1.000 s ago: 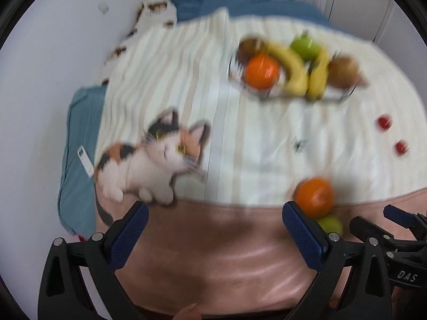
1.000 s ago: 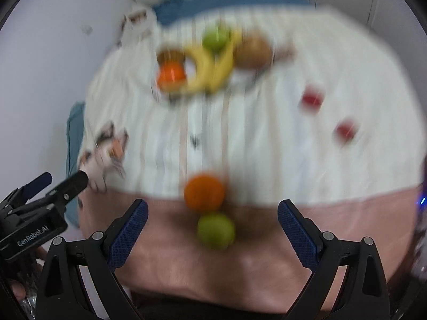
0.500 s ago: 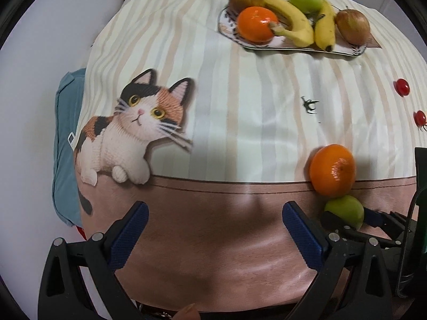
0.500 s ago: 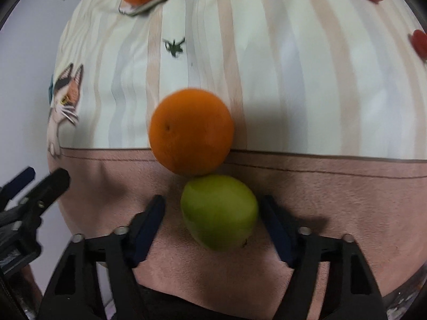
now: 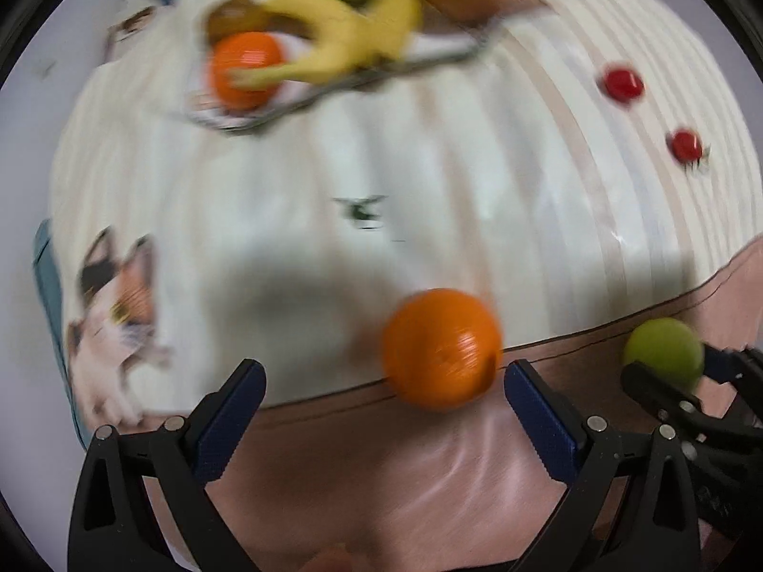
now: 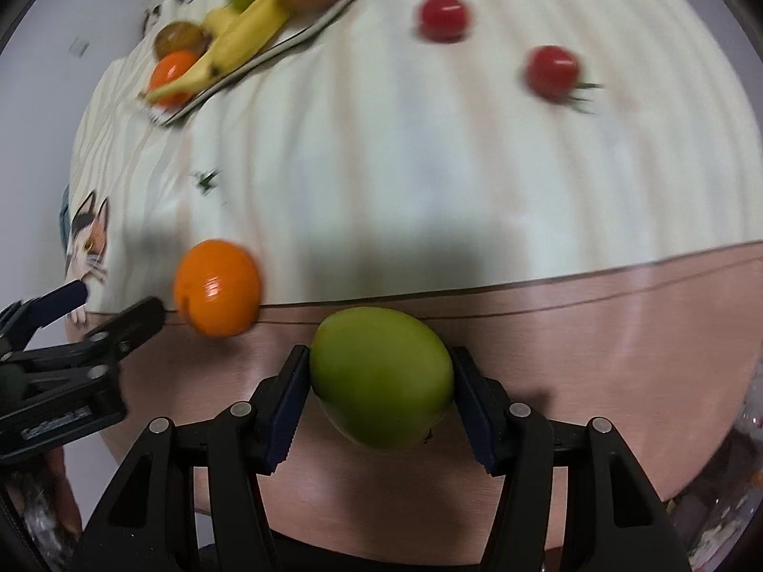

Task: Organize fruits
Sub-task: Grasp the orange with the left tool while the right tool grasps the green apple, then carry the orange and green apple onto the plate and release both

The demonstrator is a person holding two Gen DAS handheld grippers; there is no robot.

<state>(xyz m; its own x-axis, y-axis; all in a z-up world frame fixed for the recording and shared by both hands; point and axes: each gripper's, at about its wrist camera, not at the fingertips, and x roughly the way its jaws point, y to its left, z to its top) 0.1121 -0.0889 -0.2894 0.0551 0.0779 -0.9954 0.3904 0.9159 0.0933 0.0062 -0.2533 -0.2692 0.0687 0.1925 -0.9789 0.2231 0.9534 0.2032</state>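
Note:
My right gripper is shut on a green fruit, its blue pads pressed on both sides; the fruit also shows in the left wrist view. An orange lies on the cloth just ahead of my open left gripper, nearer its right finger; it shows in the right wrist view left of the green fruit. A tray at the far side holds bananas, an orange, a green fruit and brown fruits. Two small red fruits lie loose at the right.
The fruit lies on a striped cream cloth with a pink border and a cat picture at the left. The left gripper's fingers show at the left of the right wrist view. A white wall stands behind.
My right gripper has closed on the green fruit and moved it right, away from the orange. My left gripper has moved right and forward, so the orange now sits between its fingers.

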